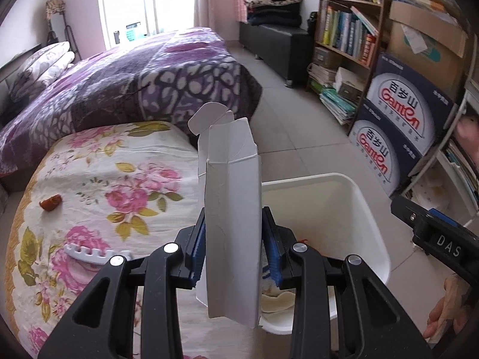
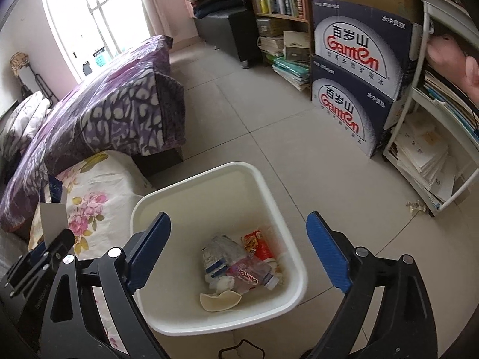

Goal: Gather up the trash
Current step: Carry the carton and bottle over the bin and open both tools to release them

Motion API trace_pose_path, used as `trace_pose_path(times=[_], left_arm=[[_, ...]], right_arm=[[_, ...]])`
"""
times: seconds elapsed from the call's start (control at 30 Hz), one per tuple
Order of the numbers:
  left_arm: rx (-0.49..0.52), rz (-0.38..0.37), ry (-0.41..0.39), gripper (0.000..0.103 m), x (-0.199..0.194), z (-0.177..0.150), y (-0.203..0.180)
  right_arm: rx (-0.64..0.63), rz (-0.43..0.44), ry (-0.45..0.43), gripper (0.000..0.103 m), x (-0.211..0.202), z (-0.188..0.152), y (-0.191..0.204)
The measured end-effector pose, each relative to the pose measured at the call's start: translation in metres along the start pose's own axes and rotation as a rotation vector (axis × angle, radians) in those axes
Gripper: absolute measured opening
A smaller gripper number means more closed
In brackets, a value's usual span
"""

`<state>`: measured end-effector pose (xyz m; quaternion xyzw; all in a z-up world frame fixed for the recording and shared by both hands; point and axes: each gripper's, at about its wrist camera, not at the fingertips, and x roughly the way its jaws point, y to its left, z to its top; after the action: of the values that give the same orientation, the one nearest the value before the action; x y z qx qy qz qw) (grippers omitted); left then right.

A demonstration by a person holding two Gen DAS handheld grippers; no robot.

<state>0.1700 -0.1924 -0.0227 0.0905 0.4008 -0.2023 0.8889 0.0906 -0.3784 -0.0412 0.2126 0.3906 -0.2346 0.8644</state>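
My left gripper is shut on an empty white carton, held upright over the edge between the floral surface and the white bin. The carton also shows at the left of the right wrist view. My right gripper is open and empty, hovering above the white bin, which holds a plastic bottle, a red wrapper and other scraps. A brown scrap and a white comb-like plastic piece lie on the floral cloth.
The floral-covered surface adjoins a bed with a purple blanket. Stacked Ganten boxes, a bookshelf and a white rack of papers line the right. A small wrapper lies on the tiled floor.
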Motion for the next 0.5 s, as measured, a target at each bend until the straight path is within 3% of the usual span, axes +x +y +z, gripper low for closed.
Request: trace_pose_path(times=[0.23, 0.37, 0.4, 0.43, 0.5], left_arm=[[0.025, -0.086, 0.020, 0.035, 0.009, 0.002, -0.021], [0.036, -0.194, 0.046, 0.040, 0.016, 0.003, -0.030], [0.036, -0.213, 0.052, 0.050, 0.017, 0.003, -0.031], [0.030, -0.231, 0.053, 0.068, 0.017, 0.003, -0.031], [0.016, -0.254, 0.049, 0.075, 0.015, 0.003, -0.029]], right_arm=[[0.054, -0.018, -0.007, 0.091, -0.002, 0.005, -0.019], [0.076, -0.021, -0.004, 0.092, -0.002, 0.007, -0.026], [0.079, -0.021, -0.003, 0.092, -0.001, 0.007, -0.026], [0.083, -0.021, -0.003, 0.092, -0.001, 0.007, -0.026], [0.089, -0.019, -0.005, 0.092, -0.001, 0.008, -0.026]])
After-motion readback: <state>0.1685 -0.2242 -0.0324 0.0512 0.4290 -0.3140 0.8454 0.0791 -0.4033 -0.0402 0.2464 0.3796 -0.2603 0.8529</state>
